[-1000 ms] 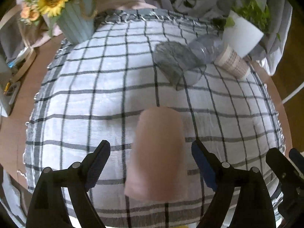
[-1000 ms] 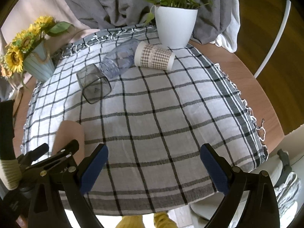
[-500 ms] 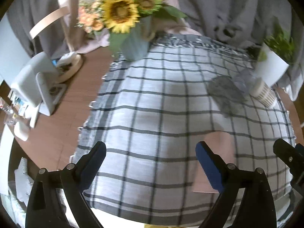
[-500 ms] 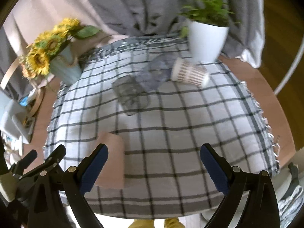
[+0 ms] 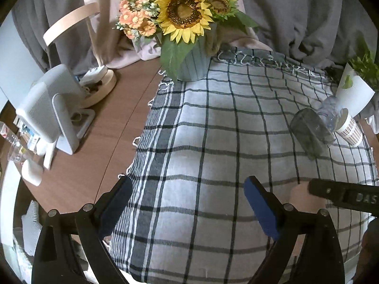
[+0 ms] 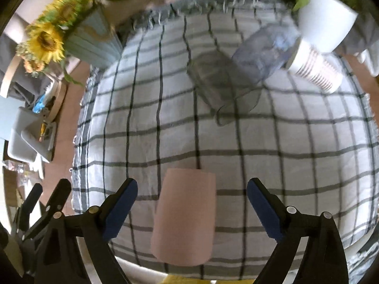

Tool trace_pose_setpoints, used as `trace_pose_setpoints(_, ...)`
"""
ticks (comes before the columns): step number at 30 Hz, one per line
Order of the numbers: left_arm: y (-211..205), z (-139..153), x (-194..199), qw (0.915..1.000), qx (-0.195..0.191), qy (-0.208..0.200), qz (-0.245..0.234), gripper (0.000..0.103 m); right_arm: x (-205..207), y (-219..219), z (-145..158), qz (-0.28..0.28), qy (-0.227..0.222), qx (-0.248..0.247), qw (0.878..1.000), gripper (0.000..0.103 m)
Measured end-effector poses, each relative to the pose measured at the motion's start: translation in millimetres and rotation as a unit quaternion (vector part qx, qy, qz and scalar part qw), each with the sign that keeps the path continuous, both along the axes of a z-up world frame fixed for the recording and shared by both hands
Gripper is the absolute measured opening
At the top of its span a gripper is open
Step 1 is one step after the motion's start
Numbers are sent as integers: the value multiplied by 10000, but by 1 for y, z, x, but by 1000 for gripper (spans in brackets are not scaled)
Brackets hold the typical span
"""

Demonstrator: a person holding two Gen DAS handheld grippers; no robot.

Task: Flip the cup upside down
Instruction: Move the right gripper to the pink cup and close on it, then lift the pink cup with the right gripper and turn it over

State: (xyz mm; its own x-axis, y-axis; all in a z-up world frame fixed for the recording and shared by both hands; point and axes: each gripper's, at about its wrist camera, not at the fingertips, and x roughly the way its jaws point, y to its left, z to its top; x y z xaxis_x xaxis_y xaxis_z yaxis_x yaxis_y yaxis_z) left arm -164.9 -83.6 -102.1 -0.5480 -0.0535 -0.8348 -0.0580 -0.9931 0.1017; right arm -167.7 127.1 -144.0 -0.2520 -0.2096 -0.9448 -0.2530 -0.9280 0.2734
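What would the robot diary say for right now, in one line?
right gripper: open, around pink cup | left gripper: open, nothing between | cup: lying on checked cloth

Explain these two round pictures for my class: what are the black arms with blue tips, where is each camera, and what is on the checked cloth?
No robot here: a person carries a hand-held gripper in each hand, each with a fisheye camera looking along its two fingers. In the left picture, the left hand-held gripper is open and empty. In the right picture, the right hand-held gripper is open around a pink cup, not gripping it. On the grey checked tablecloth lie a dark transparent tumbler, a clear plastic bottle and a patterned paper cup.
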Motion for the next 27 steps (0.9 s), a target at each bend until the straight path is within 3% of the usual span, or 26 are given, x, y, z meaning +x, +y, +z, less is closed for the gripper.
trace_pose_setpoints(6,-2,-13,-14,9997,54,-149,-203,96,-18,-9,-30,-20,-632,-120,9979,87)
trace_pose_setpoints(16,-5,-32,-31,9985,92,-387,-389,96,-27,-14,-57,-132,-1084,-7,9940,72)
trace_pose_setpoints(19,-4,-32,-32,9982,80,-373,-466,96,-24,-13,-55,-181,-1064,71,9941,64)
trace_pose_setpoints(27,3,-24,-34,9970,149,-277,-705,96,3,-12,-24,-241,-702,47,9972,63)
